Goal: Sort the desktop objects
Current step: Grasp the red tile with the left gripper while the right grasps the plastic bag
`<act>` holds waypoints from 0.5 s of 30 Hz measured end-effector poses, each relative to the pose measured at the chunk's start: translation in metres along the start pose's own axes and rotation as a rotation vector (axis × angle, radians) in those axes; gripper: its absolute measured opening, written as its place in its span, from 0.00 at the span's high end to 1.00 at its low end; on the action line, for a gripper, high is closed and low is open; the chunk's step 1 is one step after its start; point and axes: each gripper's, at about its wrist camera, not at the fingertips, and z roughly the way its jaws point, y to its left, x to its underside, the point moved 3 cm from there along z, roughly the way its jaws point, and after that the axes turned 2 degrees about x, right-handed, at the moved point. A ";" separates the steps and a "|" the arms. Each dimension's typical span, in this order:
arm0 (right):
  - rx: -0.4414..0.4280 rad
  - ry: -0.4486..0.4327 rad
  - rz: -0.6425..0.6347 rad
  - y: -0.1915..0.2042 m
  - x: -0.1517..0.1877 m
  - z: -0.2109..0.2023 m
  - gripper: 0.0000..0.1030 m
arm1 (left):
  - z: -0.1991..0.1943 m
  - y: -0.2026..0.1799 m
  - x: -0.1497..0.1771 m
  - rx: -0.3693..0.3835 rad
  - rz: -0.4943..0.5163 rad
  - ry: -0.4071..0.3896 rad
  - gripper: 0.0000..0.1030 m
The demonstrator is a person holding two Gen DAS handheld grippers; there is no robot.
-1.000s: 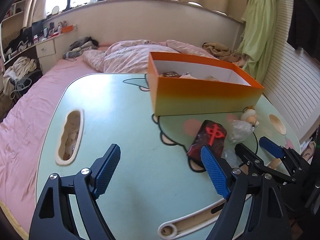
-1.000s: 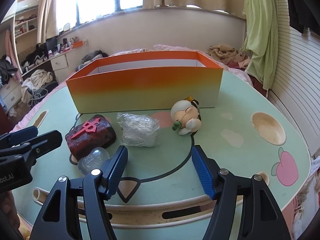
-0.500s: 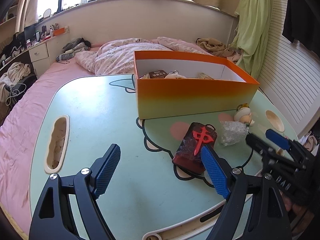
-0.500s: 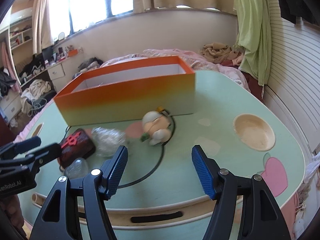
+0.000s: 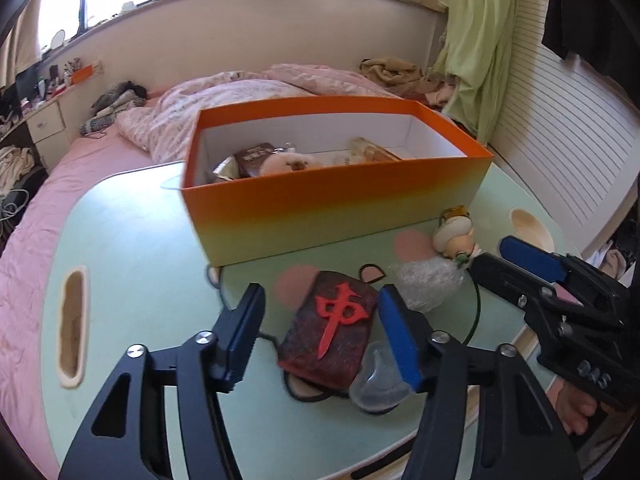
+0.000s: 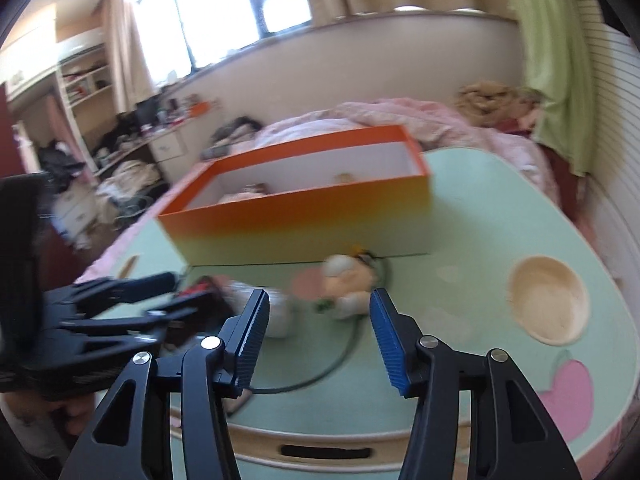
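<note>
An orange box [image 5: 336, 208] stands on the green table [image 5: 132, 248] and holds several items. In front of it lie a dark red block with a red character [image 5: 330, 332], a clear plastic capsule [image 5: 376, 384], a crumpled clear wrap [image 5: 424, 280] and a small doll figure [image 5: 456, 234]. My left gripper [image 5: 322, 340] is open, its fingers on either side of the red block. My right gripper [image 6: 318, 338] is open and empty, above the table, with the doll [image 6: 352, 280] just beyond it. The right gripper also shows in the left wrist view [image 5: 520, 264].
The table has a round recess [image 6: 546, 300] at the right and a slot [image 5: 74, 320] at the left. A bed with pink covers [image 5: 240, 96] lies behind the table. A slatted white panel [image 5: 568, 136] is to the right.
My left gripper moved right and forward, so the red block now lies between its fingers. My right gripper rose and swung right, toward the doll. Both stayed open.
</note>
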 end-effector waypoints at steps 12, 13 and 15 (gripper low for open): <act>-0.051 0.098 -0.073 0.031 -0.002 0.034 0.64 | -0.004 0.017 0.005 0.011 -0.045 -0.017 0.60; -0.056 0.102 -0.085 0.034 -0.002 0.035 0.66 | -0.006 0.019 0.005 0.011 -0.050 -0.020 0.60; -0.059 0.110 -0.107 0.037 0.000 0.037 0.68 | -0.008 0.022 0.006 0.011 -0.060 -0.026 0.60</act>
